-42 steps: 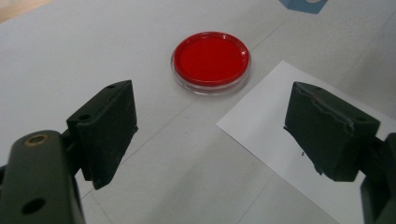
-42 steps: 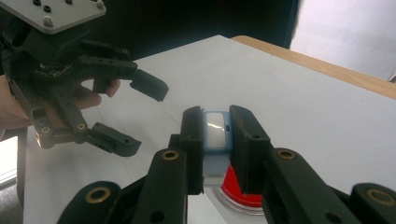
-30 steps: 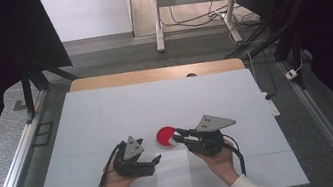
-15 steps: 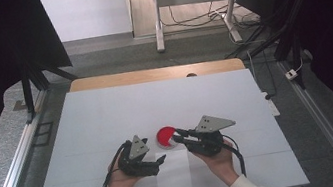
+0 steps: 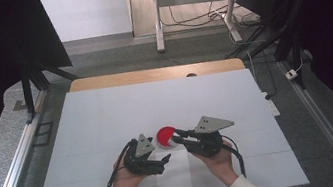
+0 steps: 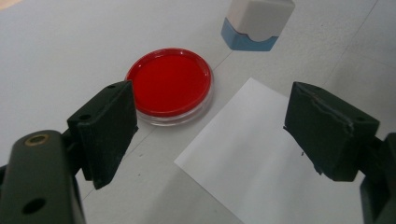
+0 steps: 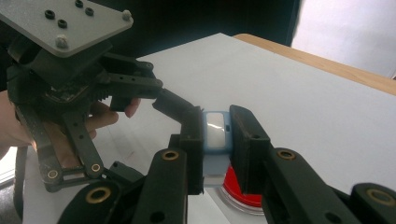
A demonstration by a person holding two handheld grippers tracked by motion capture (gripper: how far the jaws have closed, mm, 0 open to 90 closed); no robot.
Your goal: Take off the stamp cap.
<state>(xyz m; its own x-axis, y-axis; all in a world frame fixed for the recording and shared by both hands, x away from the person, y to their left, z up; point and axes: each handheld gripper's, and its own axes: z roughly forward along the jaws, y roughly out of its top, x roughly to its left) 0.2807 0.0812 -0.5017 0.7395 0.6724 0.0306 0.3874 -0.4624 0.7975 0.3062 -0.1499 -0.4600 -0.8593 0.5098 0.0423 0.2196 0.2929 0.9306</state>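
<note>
In the right gripper view the stamp [image 7: 215, 140] is mostly covered by the two jaws clamping it — a narrow strip of its blue-and-white body shows between them, and the red dish [image 7: 243, 193] beneath is cut off by the jaws and the bottom edge. In the left gripper view the stamp's [image 6: 258, 21] top runs past the upper edge. In the high view the stamp is too small to make out.

The high view looks forward and down from the bench's [image 5: 107, 113] near side. Each gripper view sits close behind its own jaws; all three share the red dish [image 5: 164, 135] [image 6: 169, 83] [image 7: 238, 191].
</note>
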